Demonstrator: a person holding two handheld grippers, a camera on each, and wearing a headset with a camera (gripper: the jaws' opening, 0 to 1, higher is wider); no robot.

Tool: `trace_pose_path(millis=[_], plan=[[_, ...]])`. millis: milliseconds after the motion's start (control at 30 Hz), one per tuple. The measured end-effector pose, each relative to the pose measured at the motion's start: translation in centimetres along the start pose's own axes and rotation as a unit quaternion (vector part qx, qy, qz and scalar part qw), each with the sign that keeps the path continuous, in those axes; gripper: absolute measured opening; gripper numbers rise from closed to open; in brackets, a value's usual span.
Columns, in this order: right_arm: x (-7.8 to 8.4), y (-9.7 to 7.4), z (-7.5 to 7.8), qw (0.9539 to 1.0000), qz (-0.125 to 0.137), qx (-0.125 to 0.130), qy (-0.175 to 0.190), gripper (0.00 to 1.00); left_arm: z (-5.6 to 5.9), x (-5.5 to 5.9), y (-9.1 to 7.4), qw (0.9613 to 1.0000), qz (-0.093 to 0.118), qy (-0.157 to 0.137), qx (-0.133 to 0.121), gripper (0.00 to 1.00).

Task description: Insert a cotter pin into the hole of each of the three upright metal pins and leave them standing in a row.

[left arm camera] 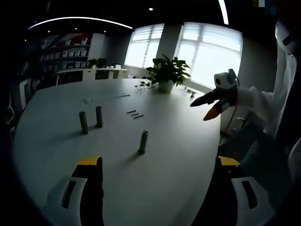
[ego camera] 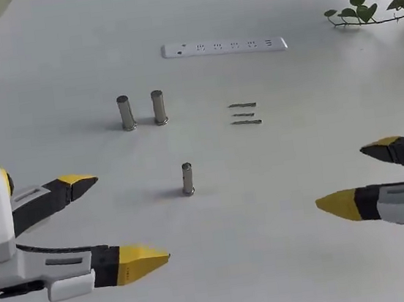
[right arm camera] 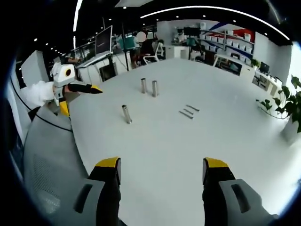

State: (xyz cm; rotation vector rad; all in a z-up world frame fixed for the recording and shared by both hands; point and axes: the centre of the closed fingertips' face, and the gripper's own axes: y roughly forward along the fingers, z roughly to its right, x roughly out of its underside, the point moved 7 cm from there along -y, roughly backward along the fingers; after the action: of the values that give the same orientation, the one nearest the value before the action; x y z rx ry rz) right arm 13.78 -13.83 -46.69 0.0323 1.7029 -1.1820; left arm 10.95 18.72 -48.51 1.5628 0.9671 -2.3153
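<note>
Head view: white table (ego camera: 43, 60). Left metal pin (ego camera: 126, 112) and second metal pin (ego camera: 159, 107) stand upright side by side, just apart, long axes vertical. Third metal pin (ego camera: 188, 178) stands upright and alone, nearer me and a little right of that pair. Three cotter pins (ego camera: 244, 115) lie flat to the right of the pair, parallel, one behind another, long axes running left to right. Power strip (ego camera: 224, 46) lies beyond them; plant (ego camera: 382, 0) sits at the far right. My left gripper (ego camera: 131, 219) is low at the left, fingers spread wide and gripping nothing. My right gripper (ego camera: 339, 177) is low at the right, fingers parted and bare. Both are well apart from the pins. Left gripper view: my yellow-tipped fingers are spread, the third metal pin upright ahead between them, the pair beyond to its left, the cotter pins farther off, and the right gripper at the right with its fingers parted. Right gripper view: my fingers are spread, the third metal pin ahead to the left, the pair beyond it, the cotter pins flat to their right, and the left gripper at the left edge.
</note>
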Motion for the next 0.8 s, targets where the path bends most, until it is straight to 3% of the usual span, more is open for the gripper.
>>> trace_pose_path(millis=[100,233,400,500,800], plan=[[-1.1,0.2,0.6,0.9998,-0.007,-0.012,-0.016,0.66,0.0,-0.3,-0.5,0.9999,0.009,0.001,-0.007,0.99],[-2.1,0.9,1.4,0.9974,-0.044,-0.024,-0.051,0.65,0.2,-0.1,-1.0,0.9998,0.013,-0.008,-0.01,0.99],[-4.3,2.3,2.3,0.9932,-0.056,-0.038,-0.095,0.64,0.4,0.5,-1.3,0.9998,0.005,-0.012,-0.012,0.99],[-5.2,3.4,2.7,0.9911,-0.058,-0.052,-0.108,0.63,0.4,0.4,-1.2,0.9992,0.021,-0.028,-0.018,0.99],[-6.6,6.8,3.7,0.9843,-0.082,-0.077,-0.136,0.6,0.8,0.3,-0.7,0.9987,0.029,-0.035,-0.023,0.99]])
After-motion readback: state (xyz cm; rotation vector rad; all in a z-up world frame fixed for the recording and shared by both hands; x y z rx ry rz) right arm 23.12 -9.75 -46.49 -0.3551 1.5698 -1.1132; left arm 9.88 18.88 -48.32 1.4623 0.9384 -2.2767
